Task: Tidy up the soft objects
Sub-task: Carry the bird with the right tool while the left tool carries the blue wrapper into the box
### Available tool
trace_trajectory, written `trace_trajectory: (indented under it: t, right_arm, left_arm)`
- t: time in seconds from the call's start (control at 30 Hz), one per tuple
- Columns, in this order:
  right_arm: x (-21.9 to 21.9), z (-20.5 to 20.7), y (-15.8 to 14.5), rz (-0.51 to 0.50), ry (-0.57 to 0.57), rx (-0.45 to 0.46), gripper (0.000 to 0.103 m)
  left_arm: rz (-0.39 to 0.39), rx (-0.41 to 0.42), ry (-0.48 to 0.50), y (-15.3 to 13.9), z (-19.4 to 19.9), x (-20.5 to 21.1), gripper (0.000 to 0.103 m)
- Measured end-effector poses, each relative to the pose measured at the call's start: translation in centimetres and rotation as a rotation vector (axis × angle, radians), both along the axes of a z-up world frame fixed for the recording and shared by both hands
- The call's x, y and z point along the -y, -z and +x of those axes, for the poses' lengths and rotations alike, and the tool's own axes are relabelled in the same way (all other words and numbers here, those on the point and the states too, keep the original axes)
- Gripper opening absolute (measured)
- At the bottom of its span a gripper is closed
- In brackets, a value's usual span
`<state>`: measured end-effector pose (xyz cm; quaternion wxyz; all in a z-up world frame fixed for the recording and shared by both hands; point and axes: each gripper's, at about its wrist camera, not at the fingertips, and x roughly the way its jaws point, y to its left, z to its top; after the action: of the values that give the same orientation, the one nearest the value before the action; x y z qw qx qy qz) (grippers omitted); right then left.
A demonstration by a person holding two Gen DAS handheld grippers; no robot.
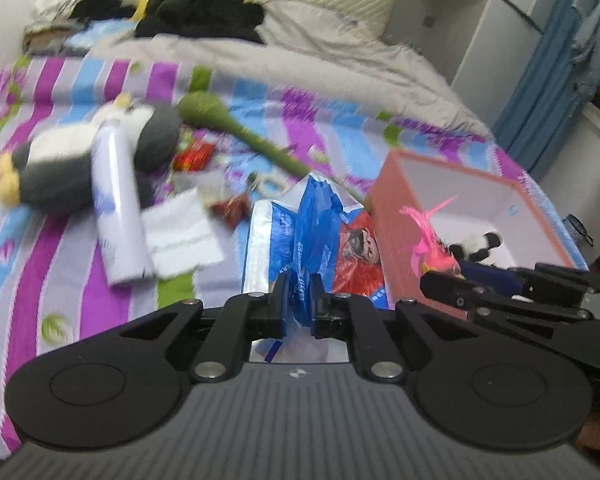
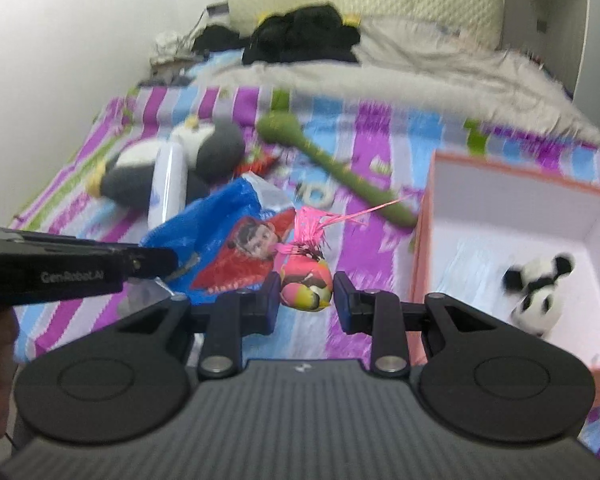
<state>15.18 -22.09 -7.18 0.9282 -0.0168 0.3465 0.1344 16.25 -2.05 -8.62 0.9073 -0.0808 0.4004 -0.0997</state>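
My left gripper (image 1: 297, 300) is shut on a blue and red plastic bag (image 1: 320, 236), which also shows in the right wrist view (image 2: 228, 240). My right gripper (image 2: 307, 296) holds a pink and yellow soft ball with pink tassels (image 2: 306, 280) between its fingers, just left of the pink box (image 2: 424, 240). The box (image 1: 384, 216) has white inner walls and holds a small panda plush (image 2: 540, 292). A grey and white penguin plush (image 1: 72, 160) and a long green plush (image 1: 240, 128) lie on the striped bedsheet (image 1: 60, 272).
A white spray can (image 1: 116, 204) lies across the penguin. A white paper (image 1: 184, 232) and red wrappers (image 1: 194, 156) lie beside it. A grey duvet (image 1: 300, 52) and black clothes (image 1: 200, 8) lie at the bed's head. A wall stands on the left.
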Motion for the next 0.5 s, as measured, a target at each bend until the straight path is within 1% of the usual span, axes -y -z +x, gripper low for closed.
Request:
trace_trajectory:
  t: [0.1, 0.17, 0.27, 0.5]
  right_arm:
    - [0.8, 0.2, -2.1, 0.005, 0.024, 0.052, 0.032]
    - [1.6, 0.3, -3.2, 0.014, 0.042, 0.075, 0.032]
    - [2.7, 0.5, -4.9, -0.004, 0.082, 0.111, 0.032]
    - [5.9, 0.7, -7.1, 0.012, 0.134, 0.171, 0.032]
  left_arm:
    - [0.012, 0.040, 0.025, -2.4, 0.3, 1.2, 0.012]
    - [-0.005, 0.054, 0.027, -3.8, 0.7, 1.8, 0.012]
    - [-0.031, 0.076, 0.038, -5.8, 1.4, 3.2, 0.012]
    - [-0.048, 0.138, 0.095, -9.2, 3.0, 7.8, 0.012]
